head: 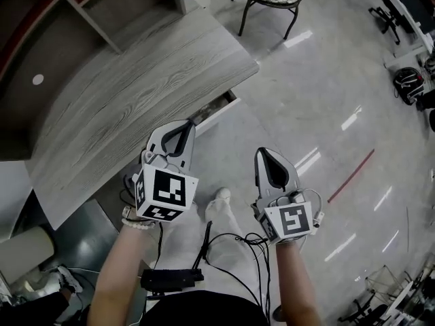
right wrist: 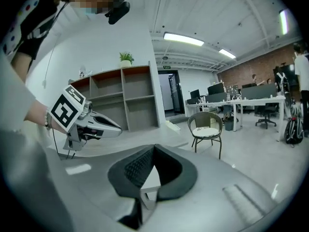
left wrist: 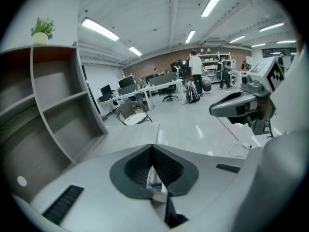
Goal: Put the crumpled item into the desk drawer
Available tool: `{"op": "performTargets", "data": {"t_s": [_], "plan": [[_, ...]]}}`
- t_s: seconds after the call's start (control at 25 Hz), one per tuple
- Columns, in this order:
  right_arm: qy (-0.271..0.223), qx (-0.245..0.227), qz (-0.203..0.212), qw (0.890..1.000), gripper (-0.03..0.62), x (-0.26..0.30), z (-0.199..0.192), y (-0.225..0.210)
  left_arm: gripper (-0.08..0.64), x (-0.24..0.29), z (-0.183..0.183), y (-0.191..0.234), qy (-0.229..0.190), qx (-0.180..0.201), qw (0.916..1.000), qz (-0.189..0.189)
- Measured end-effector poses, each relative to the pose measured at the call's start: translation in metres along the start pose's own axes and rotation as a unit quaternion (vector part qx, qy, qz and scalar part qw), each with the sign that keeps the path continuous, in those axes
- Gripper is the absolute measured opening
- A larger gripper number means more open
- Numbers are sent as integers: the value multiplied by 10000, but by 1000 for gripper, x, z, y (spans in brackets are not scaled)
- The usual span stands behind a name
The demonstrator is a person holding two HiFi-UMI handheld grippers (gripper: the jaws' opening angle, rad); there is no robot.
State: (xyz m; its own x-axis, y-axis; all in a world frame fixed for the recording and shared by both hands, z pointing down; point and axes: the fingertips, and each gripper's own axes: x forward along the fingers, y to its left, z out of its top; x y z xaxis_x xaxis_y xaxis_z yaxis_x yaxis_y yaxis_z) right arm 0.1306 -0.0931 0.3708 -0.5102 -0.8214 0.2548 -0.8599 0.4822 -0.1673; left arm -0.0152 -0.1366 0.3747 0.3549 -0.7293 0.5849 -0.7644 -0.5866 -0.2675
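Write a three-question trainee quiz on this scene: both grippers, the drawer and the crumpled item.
1. What is the left gripper shut on? A) the crumpled item B) a pen C) nothing
2. True or false: the desk drawer is fully shut.
3. Fill in: the right gripper has its jaws ____, with nothing between them.
Key: 1 A; 2 false, it stands slightly open; 3 shut.

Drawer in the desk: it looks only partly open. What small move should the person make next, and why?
Probably ease the left claw forward and down toward the drawer. That claw is shut on the crumpled item, and the drawer stands partly open just beyond its tip; the right claw is shut and empty.
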Motion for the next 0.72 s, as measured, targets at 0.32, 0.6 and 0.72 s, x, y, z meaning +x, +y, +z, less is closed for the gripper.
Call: {"op": "performTargets", "data": {"t_s": [0.32, 0.6, 0.72], "plan": [[-291, -438, -319, 9981, 9, -26, 56, 22, 6, -72, 53, 21, -1130, 33, 9936, -88], [-668, -642, -536, 9943, 9, -45, 101, 41, 6, -126, 98, 40, -2144, 67, 9766, -187], [-901, -807, -554, 9911, 9, -52, 124, 54, 6, -149, 107, 47, -2464, 1, 9690, -175]]}}
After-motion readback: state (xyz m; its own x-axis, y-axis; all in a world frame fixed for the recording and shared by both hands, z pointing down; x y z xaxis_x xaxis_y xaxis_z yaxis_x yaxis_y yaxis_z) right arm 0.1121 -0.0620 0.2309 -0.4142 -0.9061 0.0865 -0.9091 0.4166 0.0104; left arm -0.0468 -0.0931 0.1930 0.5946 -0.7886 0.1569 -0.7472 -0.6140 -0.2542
